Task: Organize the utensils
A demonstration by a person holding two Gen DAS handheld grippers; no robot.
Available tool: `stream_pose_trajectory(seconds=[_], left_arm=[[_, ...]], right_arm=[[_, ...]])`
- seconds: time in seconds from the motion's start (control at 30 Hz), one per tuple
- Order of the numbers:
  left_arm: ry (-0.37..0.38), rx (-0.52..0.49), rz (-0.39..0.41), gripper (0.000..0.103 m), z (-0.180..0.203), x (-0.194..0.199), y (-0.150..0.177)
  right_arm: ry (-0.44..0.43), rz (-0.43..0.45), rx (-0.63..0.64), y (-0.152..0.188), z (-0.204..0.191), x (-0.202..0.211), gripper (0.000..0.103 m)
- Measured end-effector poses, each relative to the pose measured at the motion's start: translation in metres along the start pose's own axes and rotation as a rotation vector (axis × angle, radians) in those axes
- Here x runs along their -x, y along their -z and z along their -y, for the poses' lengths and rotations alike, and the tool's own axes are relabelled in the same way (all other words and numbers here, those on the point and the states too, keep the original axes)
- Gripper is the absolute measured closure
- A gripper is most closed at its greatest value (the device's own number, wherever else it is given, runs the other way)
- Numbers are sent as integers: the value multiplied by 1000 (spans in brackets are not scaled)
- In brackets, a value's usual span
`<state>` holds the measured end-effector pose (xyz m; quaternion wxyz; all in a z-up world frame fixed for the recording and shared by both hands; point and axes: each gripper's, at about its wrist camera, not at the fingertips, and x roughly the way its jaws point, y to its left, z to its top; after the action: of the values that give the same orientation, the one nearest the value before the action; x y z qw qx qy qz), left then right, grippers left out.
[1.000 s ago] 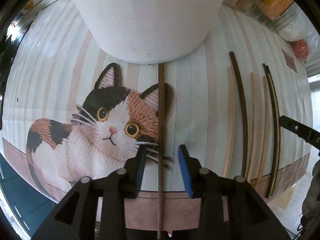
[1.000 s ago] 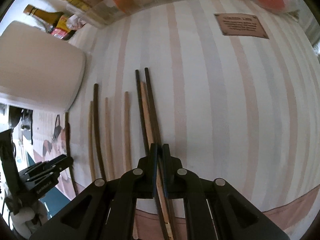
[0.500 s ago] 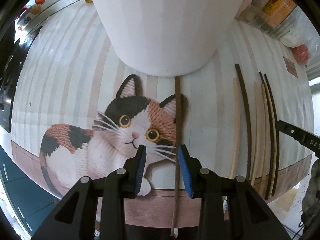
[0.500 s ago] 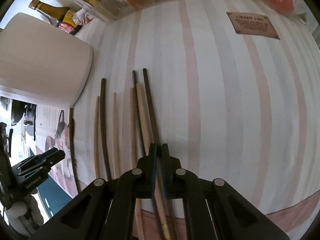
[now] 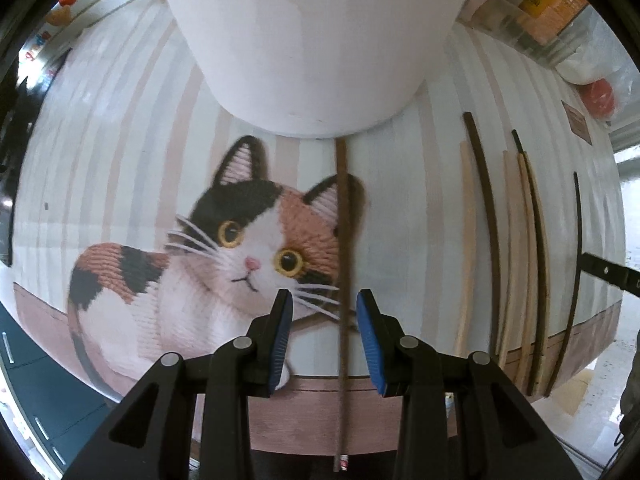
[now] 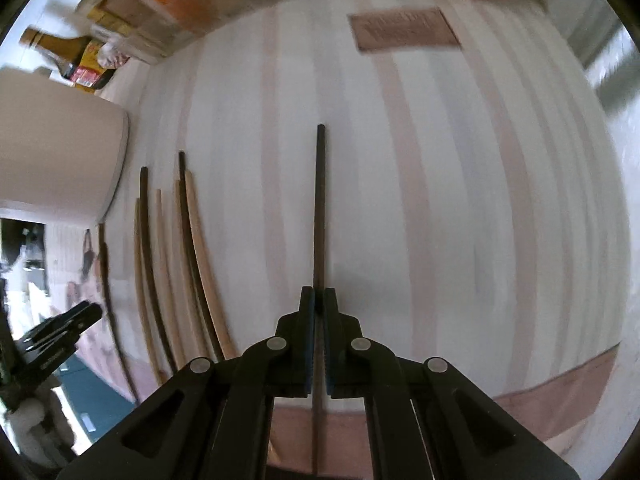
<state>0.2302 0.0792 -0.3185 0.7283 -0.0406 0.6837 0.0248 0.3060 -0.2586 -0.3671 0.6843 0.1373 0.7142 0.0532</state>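
The left gripper (image 5: 324,320) points straight down at the table, its two blue-padded fingers (image 5: 281,340) standing partly apart with a clear gap between them, pressing on nothing. The right gripper (image 6: 319,308) tilts steeply downward, a little off vertical, and its jaws are pinched tight together on a thin dark chopstick (image 6: 320,208) that runs out ahead of the fingertips. The two grippers sit side by side, well apart; each shows at the edge of the other's view.

Striped cat mat (image 5: 120,152): white tub (image 5: 312,40), chopsticks (image 5: 490,240) side by side.
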Motion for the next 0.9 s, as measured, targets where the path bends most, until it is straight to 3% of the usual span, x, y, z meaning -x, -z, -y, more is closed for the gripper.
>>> stream_pose_trajectory(seconds=[0.07,0.2,0.23,0.27,0.47,0.6,0.73,0.9], left_arm=[[-1,-8,-10,72,6,-5,-2],[-50,-55,12,78,22,-12,-4],[-53,-61,24,92,26,-12,-5],[-57,-59,29,99,28,-12,-5],[-61,38,35,99,4,-10,-1],[-20,121,24,99,-20,-11,-2],[-1,105,13,96,-26,-10,-11],[-27,61,11,93,-12,-11,-31]], right_arm=[[-24,-21,-30,-1,6,-1,97],[-47,32,-75,-12,14,3,92],[-57,39,-80,-15,13,3,92],[-49,42,-80,-18,12,1,92],[53,66,19,-20,1,3,99],[96,-2,101,-20,-12,0,99],[101,-33,106,-27,-14,-1,98],[94,-11,69,-44,-12,0,98]])
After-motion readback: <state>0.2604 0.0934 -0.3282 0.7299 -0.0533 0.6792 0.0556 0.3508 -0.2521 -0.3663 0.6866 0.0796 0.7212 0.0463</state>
